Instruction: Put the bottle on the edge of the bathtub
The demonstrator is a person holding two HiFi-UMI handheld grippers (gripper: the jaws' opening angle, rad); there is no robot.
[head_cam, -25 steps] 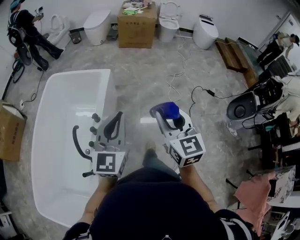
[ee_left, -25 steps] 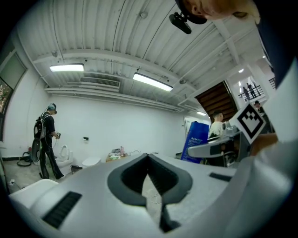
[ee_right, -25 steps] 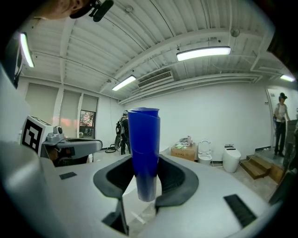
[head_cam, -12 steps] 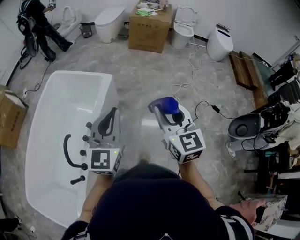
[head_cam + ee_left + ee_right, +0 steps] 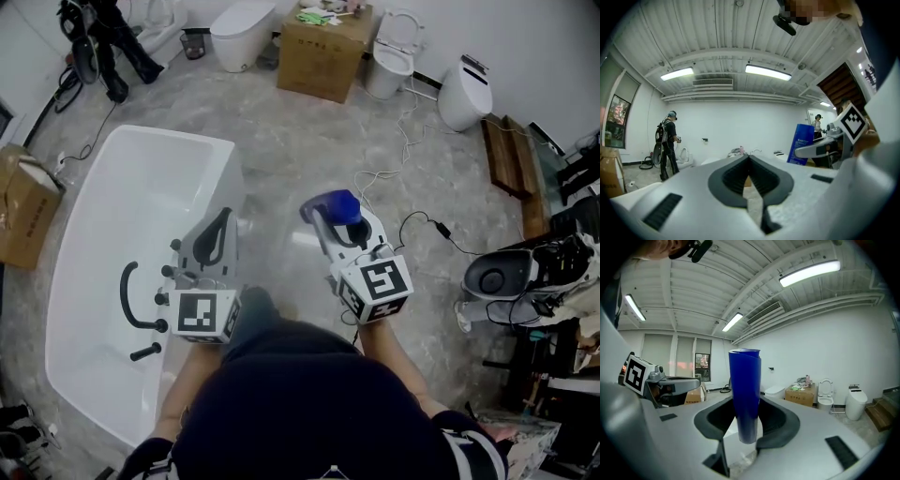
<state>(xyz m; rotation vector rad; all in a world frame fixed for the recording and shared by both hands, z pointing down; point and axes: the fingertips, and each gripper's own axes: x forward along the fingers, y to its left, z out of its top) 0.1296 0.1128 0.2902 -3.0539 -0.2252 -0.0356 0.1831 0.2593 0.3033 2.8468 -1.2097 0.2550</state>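
Still shuffling along beside the bathtub [image 5: 230, 178]: bottle [image 5: 335, 208] pinched upright in right gripper [image 5: 330, 220] fingers, out over the floor [image 5: 281, 141], short of the rim. Left gripper [image 5: 221, 228] fingers pressed together, empty.

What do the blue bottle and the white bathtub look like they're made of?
The blue bottle looks like plastic: smooth, evenly coloured, softly shiny. The bathtub looks like glossy acrylic or enamel, hard to tell which; its smooth white walls show a light sheen.
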